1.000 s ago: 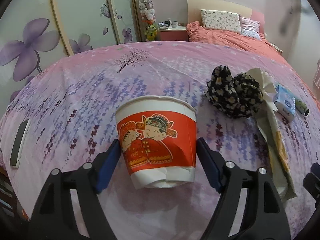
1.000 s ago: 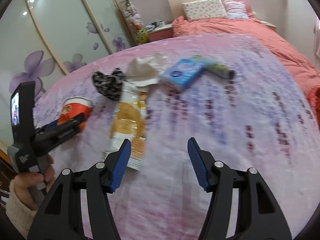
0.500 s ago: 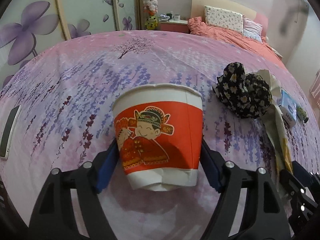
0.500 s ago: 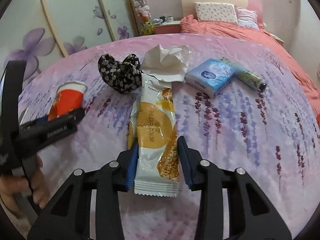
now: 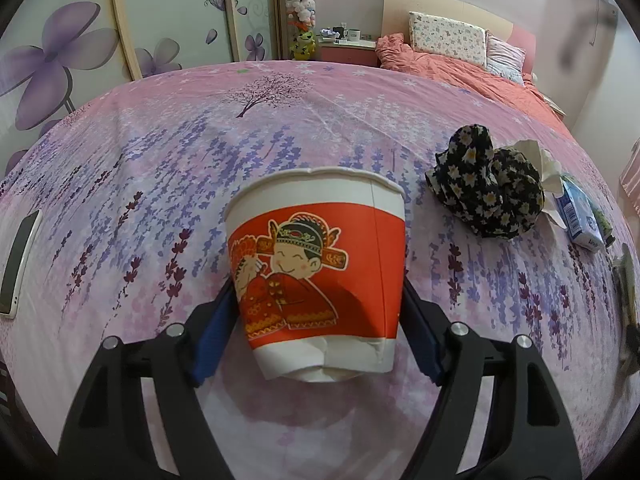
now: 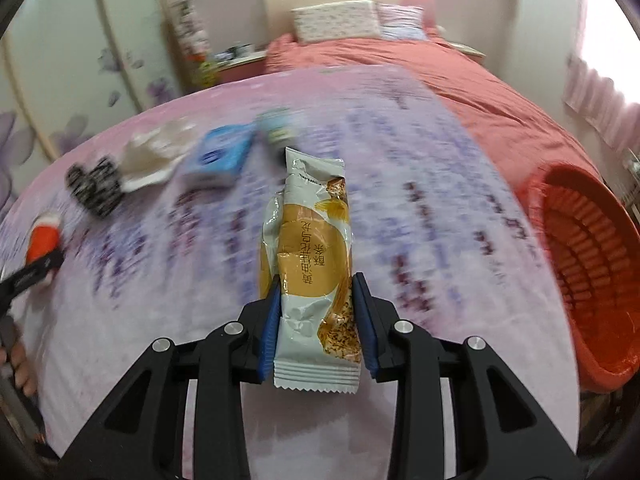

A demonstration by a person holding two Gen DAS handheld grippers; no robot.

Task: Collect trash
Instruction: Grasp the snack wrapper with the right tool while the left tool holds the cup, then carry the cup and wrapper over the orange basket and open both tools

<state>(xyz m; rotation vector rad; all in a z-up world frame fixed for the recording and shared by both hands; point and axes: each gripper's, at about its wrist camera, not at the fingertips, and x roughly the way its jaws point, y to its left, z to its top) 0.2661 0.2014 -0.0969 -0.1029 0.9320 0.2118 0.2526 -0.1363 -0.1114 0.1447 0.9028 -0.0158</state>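
**Wrapper lifted, cup held**

Since the earlier frame the snack wrapper (image 6: pixel 310 256) has left the bed (image 5: pixel 168 184), beside the tissue; the left gripper (image 5: pixel 318 328) clamps the red paper cup (image 5: pixel 316 272); the right gripper (image 6: pixel 318 326), whose jaws have just been closing, grips the wrapper near the red basket (image 6: pixel 580 264).

One cup (image 5: pixel 316 264), one wrapper (image 6: pixel 310 256), one basket (image 6: pixel 580 264), tissues (perhaps two) (image 5: pixel 538 160).

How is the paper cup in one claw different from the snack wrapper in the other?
The cup is round, stiff, red and white with a cartoon figure; the wrapper is flat, crinkly, white and orange. The cup needs a wide grip, the wrapper a narrow one. Both are clamped between blue pads above the bedspread.
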